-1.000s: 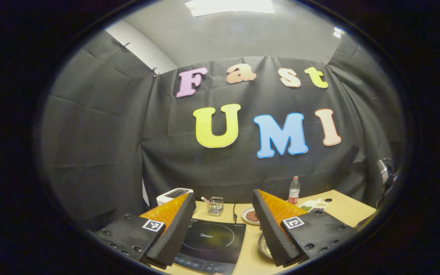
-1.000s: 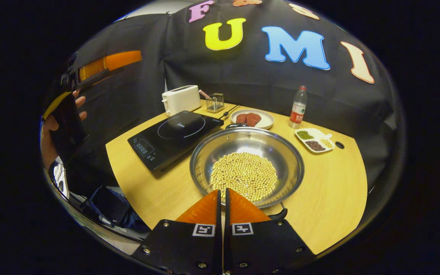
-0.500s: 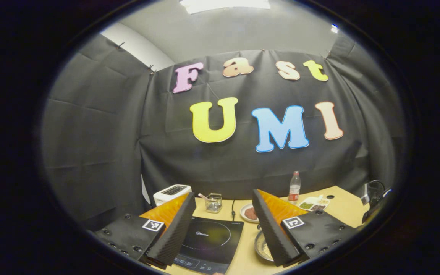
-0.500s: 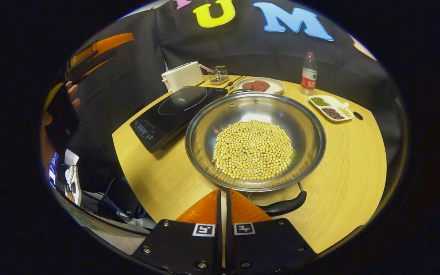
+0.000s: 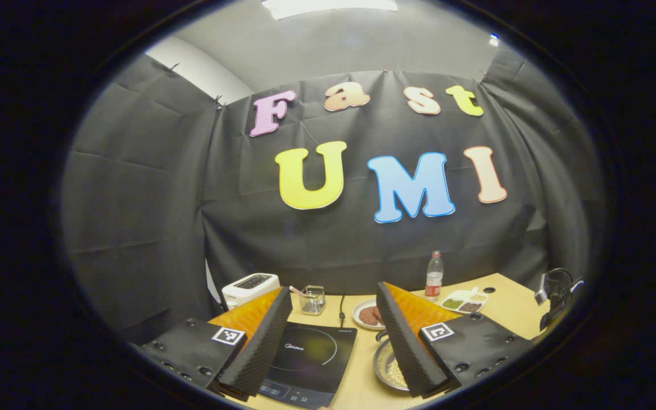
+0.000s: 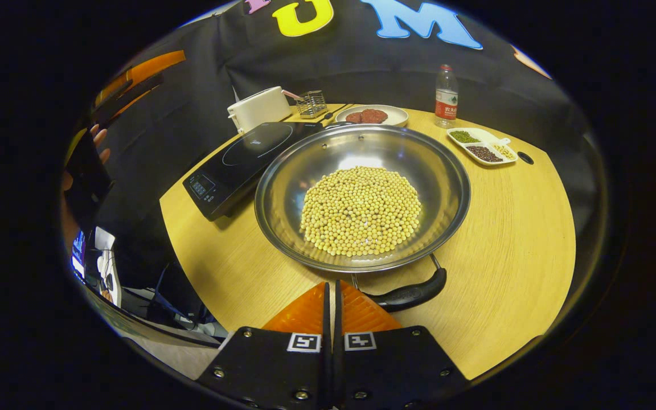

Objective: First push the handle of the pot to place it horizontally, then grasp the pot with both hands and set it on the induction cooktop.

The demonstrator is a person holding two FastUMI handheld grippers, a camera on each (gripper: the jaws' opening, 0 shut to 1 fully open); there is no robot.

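Two fingers pressed together with nothing between them: that is how your right gripper [image 6: 332,287] sits, at the near edge of the table [image 6: 504,239], just short of the pot's black handle [image 6: 410,294]. Clenched like that, the tips make a single blunt pusher, which suits nudging the handle round to horizontal, the step that looks to be in hand. The pot [image 6: 362,196], heaped with pale beans, rests on the table just right of the induction cooktop [image 6: 237,165], its far rim over the cooktop's corner. Your left gripper [image 5: 333,341] is released, fingers wide apart with nothing between them, held above the cooktop. I judge it is parked there, spread ready for the two-handed lift.
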